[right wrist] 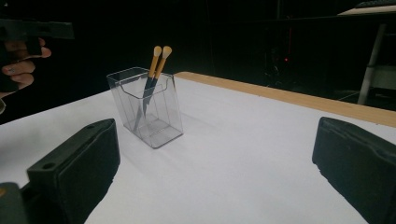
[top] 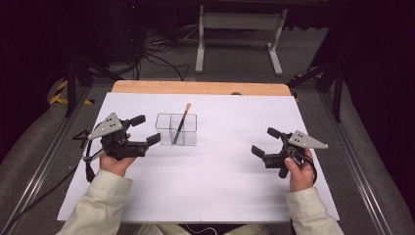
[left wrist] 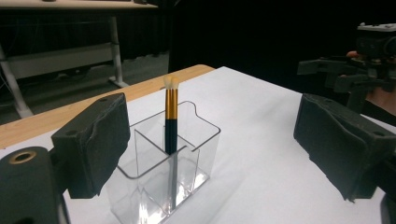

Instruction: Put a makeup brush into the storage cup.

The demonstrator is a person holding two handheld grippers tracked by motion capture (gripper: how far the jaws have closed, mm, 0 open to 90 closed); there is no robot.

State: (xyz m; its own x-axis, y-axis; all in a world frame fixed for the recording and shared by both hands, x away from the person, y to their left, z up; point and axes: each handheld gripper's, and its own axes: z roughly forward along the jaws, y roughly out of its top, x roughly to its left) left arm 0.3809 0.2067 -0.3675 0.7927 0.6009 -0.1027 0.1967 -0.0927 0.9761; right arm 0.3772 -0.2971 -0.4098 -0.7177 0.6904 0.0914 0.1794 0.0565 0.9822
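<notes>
A clear plastic holder (top: 188, 132) with several compartments stands on the white sheet (top: 220, 176), left of centre. Two brushes (top: 182, 122) with dark handles, gold ferrules and pale tips lean together in one compartment. My left gripper (top: 147, 129) sits just left of the holder, open, with nothing between its pads. In the left gripper view the holder (left wrist: 205, 140) and brushes (left wrist: 171, 112) rise just ahead of the wide jaws. My right gripper (top: 263, 140) is open and empty well to the right of the holder. In its own view the holder (right wrist: 149, 112) stands ahead and to the left.
A wooden table edge (top: 200, 88) runs along the back of the sheet. Beyond it are a white table frame (top: 240, 29) and cables (top: 156, 54) on the floor. Metal rails (top: 362, 176) flank the table on both sides.
</notes>
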